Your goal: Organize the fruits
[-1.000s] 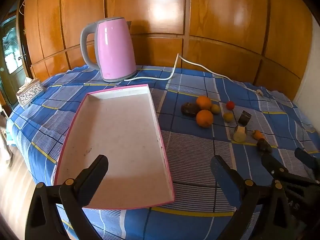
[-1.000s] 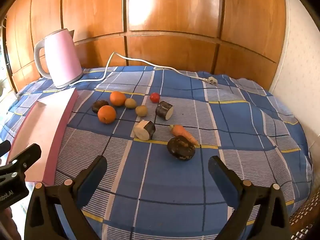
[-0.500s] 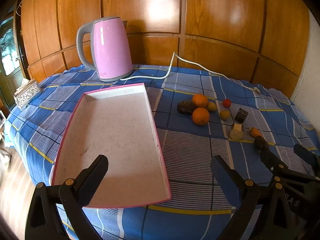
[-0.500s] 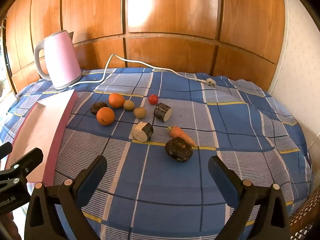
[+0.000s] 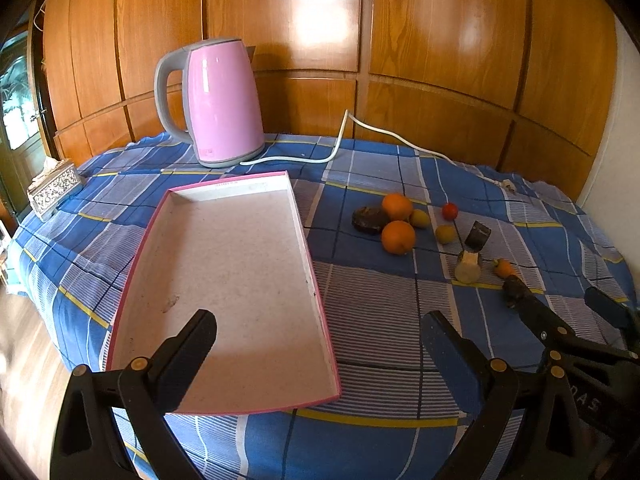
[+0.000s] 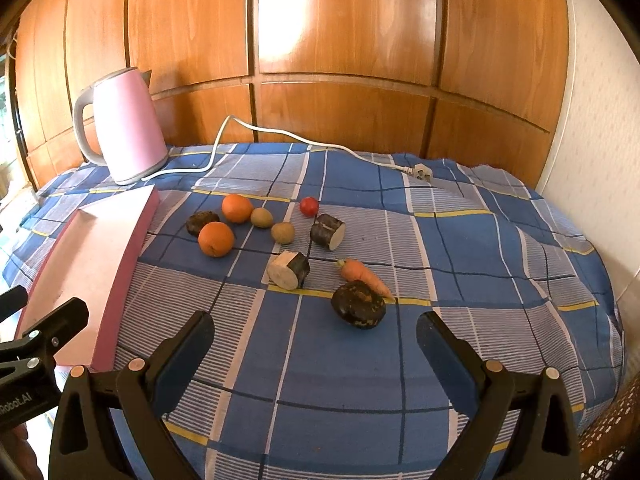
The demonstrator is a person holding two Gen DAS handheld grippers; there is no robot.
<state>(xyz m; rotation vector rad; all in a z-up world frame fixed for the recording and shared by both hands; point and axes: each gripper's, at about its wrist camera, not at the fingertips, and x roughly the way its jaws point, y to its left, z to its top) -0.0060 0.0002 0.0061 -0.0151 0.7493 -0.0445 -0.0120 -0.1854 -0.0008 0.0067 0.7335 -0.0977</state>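
Observation:
An empty pink-rimmed tray (image 5: pixel 228 280) (image 6: pixel 128 240) lies on the left of the blue checked cloth. Right of it sit two oranges (image 6: pixel 216 239) (image 5: pixel 398 237), two small green fruits (image 6: pixel 283 232), a red tomato (image 6: pixel 309 206), a carrot (image 6: pixel 362 274), two cut dark-skinned pieces (image 6: pixel 289 270) and dark round lumps (image 6: pixel 359 309). My left gripper (image 5: pixel 320 340) hovers open over the tray's near end. My right gripper (image 6: pixel 314 338) stands open just short of the nearest dark lump. Nothing is held.
A pink kettle (image 5: pixel 220 104) stands at the back left, its white cord (image 6: pixel 280 134) trailing across the back of the table. A small ornate box (image 5: pixel 54 190) sits at the far left edge. Wooden panels form the wall behind.
Both grippers have drawn back and risen a little, so the table looks slightly farther away. Nothing on the cloth has moved and both stay open.

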